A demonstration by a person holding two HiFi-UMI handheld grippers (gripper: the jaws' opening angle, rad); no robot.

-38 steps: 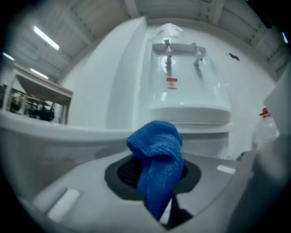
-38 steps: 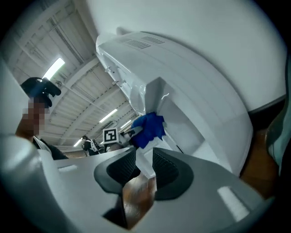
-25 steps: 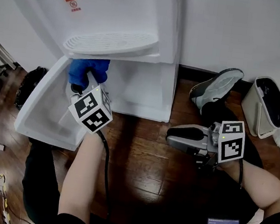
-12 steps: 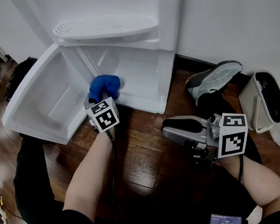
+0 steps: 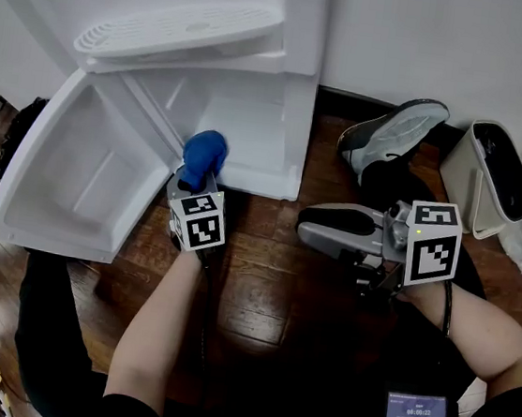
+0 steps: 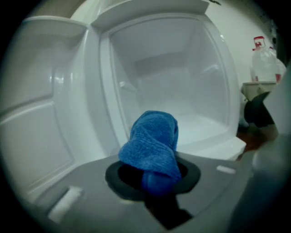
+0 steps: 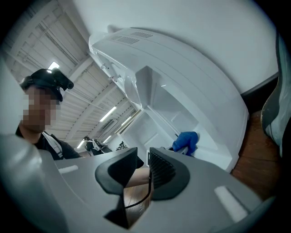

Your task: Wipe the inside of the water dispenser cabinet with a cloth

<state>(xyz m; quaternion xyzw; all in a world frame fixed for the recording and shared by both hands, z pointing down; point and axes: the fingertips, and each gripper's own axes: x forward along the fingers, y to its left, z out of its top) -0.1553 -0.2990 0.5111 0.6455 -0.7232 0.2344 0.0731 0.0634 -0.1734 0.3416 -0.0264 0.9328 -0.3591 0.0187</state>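
Blue cloth [image 5: 203, 155], white cabinet [image 5: 252, 126], dark wooden floor [image 5: 270, 289].

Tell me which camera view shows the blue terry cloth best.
The left gripper view: the blue terry cloth fills the centre, close up, pinched in the jaws. The head view shows it smaller, from above; the right gripper view shows only a small distant bundle.

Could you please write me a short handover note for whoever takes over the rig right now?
Left gripper: shut on the blue cloth, at the front bottom edge of the open cabinet, by the door hinge.
Right gripper: shut, empty, level above the wooden floor.
Done: door open, blue cloth gripped; the wiped area cannot be told.
Left: wipe the inside of the cabinet.
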